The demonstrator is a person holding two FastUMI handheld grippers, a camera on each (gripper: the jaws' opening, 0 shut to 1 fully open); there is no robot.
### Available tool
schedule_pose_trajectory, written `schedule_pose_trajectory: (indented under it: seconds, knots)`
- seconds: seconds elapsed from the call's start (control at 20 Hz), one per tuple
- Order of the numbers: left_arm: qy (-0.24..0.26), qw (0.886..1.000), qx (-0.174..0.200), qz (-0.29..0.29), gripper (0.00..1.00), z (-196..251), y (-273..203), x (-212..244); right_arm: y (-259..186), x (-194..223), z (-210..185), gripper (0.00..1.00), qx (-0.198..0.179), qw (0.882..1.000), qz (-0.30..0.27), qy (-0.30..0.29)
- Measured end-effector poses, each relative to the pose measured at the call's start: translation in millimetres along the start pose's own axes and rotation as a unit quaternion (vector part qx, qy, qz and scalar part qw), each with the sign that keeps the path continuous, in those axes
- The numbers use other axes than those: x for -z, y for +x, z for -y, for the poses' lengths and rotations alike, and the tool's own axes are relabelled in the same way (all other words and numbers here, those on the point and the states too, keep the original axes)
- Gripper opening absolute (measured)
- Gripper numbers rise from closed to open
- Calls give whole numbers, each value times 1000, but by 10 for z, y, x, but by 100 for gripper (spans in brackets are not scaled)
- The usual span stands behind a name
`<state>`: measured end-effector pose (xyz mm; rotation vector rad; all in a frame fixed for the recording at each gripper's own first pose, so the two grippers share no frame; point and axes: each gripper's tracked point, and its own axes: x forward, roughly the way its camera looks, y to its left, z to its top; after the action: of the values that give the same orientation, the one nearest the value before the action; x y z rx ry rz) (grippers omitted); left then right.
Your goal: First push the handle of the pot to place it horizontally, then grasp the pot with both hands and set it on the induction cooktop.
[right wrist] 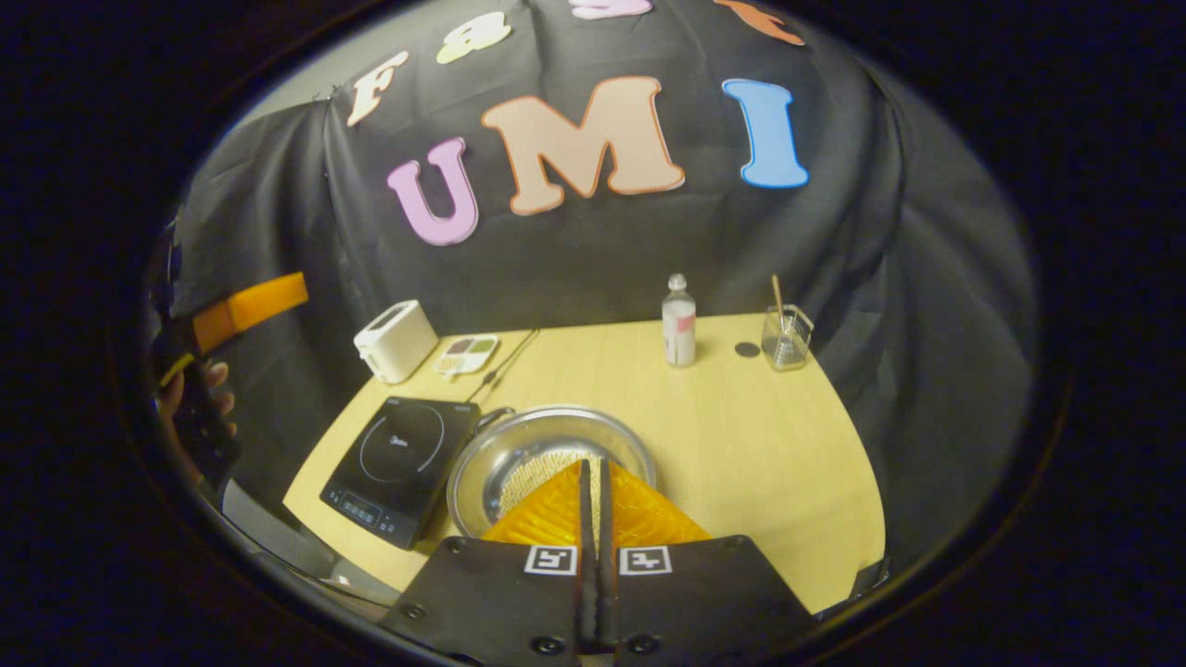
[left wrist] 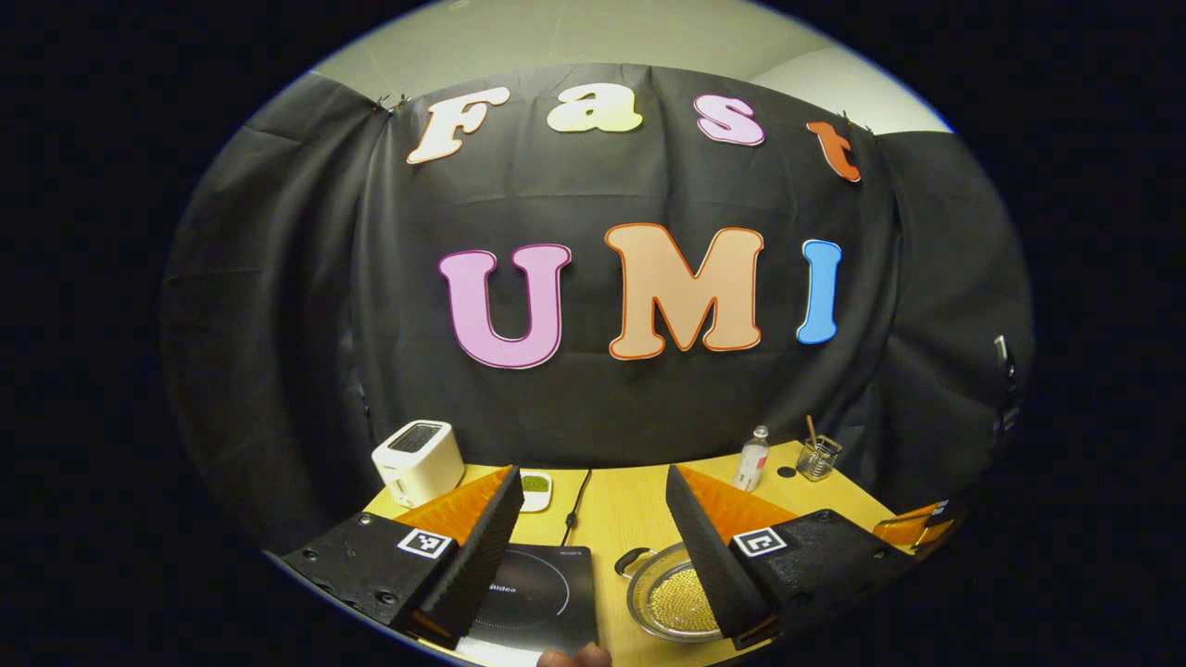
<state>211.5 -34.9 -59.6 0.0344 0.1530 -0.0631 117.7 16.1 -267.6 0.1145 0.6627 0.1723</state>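
Right gripper view shows the pot (right wrist: 547, 459), a shallow metal pan with pale grains in its bottom, resting on the worktop (right wrist: 741, 435) just right of the induction cooktop (right wrist: 403, 463), its dark handle (right wrist: 496, 414) pointing toward the back left. The right gripper (right wrist: 594, 482) hangs above the pot's near rim with its two fingers pressed together and nothing between them. The left gripper (left wrist: 593, 528) stands wide apart and empty above the cooktop and the pot. Farther back on the worktop sit a white toaster (right wrist: 396, 340), a small palette (right wrist: 468, 354), a clear bottle (right wrist: 678, 321) and a glass cup (right wrist: 786, 337) holding a stick. At the far left, a hand (right wrist: 199, 398) grips the other tool.
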Motion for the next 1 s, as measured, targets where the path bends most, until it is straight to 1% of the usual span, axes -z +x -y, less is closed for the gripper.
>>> schedule_pose_trajectory:
  seconds: [0.05,0.15,0.2,0.3,0.35,0.45,0.6,0.65,0.7,0.75,0.8,0.85,0.9,0.95,1.0]
  knots:
    - [2,1000,10,-2,94,-11,68,35,38,75,-34,3,5,1000,-9,6]
    - [0,1000,31,-2,95,-30,193,75,97,232,-72,2,21,999,-30,16]
    - [-3,999,43,-6,95,-30,252,118,140,319,-77,0,31,998,-42,19]
    - [-10,998,68,-14,95,-7,363,228,209,514,-78,0,48,996,-69,25]
    - [-12,997,78,-20,95,-9,417,286,234,601,-88,3,56,995,-82,28]
    - [-12,996,89,-31,96,-40,502,386,242,787,-109,3,67,991,-110,37]
    - [-13,995,93,-42,96,-90,602,507,253,1052,-133,3,69,985,-155,40]
    - [-17,994,92,-50,96,-105,620,565,243,1152,-116,0,72,982,-170,37]
    - [-24,994,93,-54,97,-107,633,600,253,1228,-102,3,73,980,-183,36]
    - [-30,993,94,-58,96,-99,639,642,260,1329,-95,0,74,977,-197,37]
    - [-31,993,93,-65,97,-111,655,685,266,1415,-101,3,71,974,-213,39]
    - [-30,993,89,-72,97,-131,669,728,277,1487,-118,3,67,972,-223,42]
    - [-33,993,88,-72,98,-150,680,731,298,1539,-120,3,64,969,-233,43]
    - [-36,993,87,-72,97,-150,677,738,301,1616,-120,0,63,966,-246,43]
    - [-36,993,87,-77,97,-144,679,752,318,1665,-118,3,63,965,-252,42]
